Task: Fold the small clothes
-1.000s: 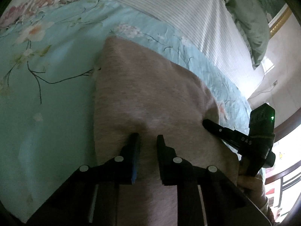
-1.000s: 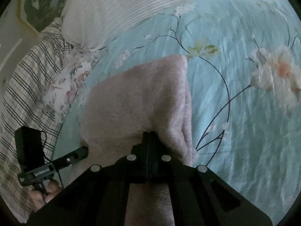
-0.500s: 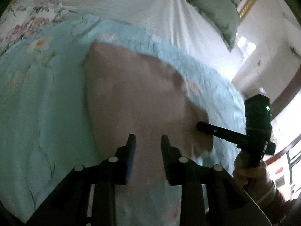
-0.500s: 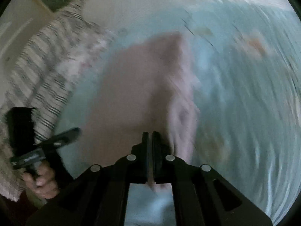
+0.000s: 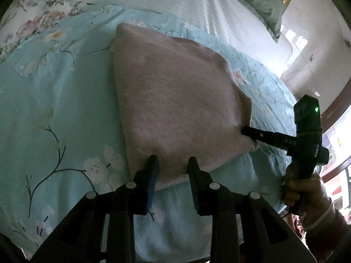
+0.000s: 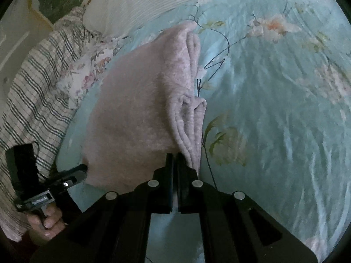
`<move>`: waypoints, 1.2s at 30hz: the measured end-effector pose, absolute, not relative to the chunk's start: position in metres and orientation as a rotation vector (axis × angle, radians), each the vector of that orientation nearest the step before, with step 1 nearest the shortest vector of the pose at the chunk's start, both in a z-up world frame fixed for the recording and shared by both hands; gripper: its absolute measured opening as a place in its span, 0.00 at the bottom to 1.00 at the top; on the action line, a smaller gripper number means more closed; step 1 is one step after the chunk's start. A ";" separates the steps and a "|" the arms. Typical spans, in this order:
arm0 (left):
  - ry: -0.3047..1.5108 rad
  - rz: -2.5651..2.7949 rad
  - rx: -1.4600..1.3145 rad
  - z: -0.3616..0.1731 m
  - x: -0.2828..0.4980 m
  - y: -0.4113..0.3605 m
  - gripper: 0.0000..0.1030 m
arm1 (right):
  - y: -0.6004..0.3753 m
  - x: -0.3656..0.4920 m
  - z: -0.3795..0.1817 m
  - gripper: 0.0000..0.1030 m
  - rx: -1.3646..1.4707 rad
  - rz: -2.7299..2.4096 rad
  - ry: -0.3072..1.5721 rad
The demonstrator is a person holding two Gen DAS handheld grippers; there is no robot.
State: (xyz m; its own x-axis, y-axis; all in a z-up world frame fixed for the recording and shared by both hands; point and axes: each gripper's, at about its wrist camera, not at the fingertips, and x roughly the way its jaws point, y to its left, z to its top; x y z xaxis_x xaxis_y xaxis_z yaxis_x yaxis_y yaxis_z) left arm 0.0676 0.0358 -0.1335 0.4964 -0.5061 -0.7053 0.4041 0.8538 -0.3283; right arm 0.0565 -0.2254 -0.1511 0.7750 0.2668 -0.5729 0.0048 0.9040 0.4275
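While the folded pink garment (image 5: 175, 100) lies flat on the bed's pale blue floral quilt (image 5: 54, 109), both tongs sit at its near edge. The left tongs (image 5: 172, 164) have just been opening: their jaws stand apart, straddling the garment's near hem, with the cloth lying between them but neither pad pressing it. Seen from the right wrist camera, the same left tongs (image 6: 80, 171) reach in low at the garment's near left corner, held by a hand (image 6: 47, 221). A white label with dark lettering runs along their body, too blurred to read.

The right tongs (image 6: 174, 156) are clenched, jaws together; they seem to pinch a thin edge of the garment (image 6: 136, 109) just beside its stacked, layered folds, though the contact is hard to make out. From the left wrist camera, the right tongs (image 5: 244, 129) touch the garment's near right corner, their arm stamped with pale characters that look like "0A5" or "6A5". A green light glows on the black housing above, gripped by the right hand (image 5: 305, 188).

A white striped pillow (image 5: 186, 6) lies beyond the garment, and a checked cloth (image 6: 33, 92) lies at the bed's left side.
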 end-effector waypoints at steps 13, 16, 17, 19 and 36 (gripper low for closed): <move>0.906 -0.536 -0.119 -0.137 0.073 0.037 0.28 | -0.204 0.049 -0.143 0.03 0.241 0.056 0.699; 0.907 -0.531 -0.120 -0.137 0.071 0.041 0.28 | -0.201 0.044 -0.142 0.03 0.242 0.046 0.702; 0.906 -0.527 -0.117 -0.137 0.071 0.042 0.28 | -0.200 0.043 -0.141 0.03 0.243 0.042 0.703; 0.908 -0.517 -0.110 -0.136 0.068 0.042 0.28 | -0.198 0.040 -0.140 0.03 0.245 0.039 0.702; 0.905 -0.385 -0.056 -0.132 0.024 0.061 0.79 | -0.189 -0.031 -0.141 0.74 0.273 0.014 0.703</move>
State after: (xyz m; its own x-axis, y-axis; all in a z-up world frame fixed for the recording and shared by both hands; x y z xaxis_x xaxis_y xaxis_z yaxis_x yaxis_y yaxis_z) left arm 0.0243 0.0606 -0.1320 0.5544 -0.3485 -0.7558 0.3022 0.9304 -0.2074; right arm -0.0312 -0.1887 -0.1413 0.7642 0.1039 -0.6365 0.0792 0.9643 0.2525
